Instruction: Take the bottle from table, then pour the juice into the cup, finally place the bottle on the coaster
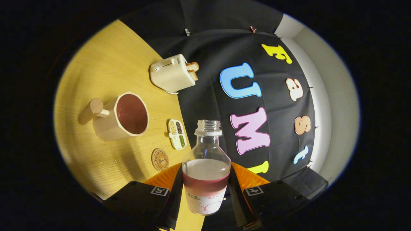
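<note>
My gripper (206,189) is shut on a clear uncapped bottle (207,160), both fingers pressing its labelled lower body. A band of dark red juice lies low in the bottle. The view is rolled, so the wooden table (106,64) stands to the left of the bottle. A pale cup (123,117) with a round wooden handle sits on the table beyond the fingers to the left, and dark red juice shows inside it. A small round wooden coaster (160,159) lies on the table just left of the bottle, between the cup and my left finger.
A cream toaster (172,73) with bread slices in it stands at the table's far edge. A small white divided dish (177,134) of grains lies between the cup and the bottle's neck. The black booth wall hangs behind.
</note>
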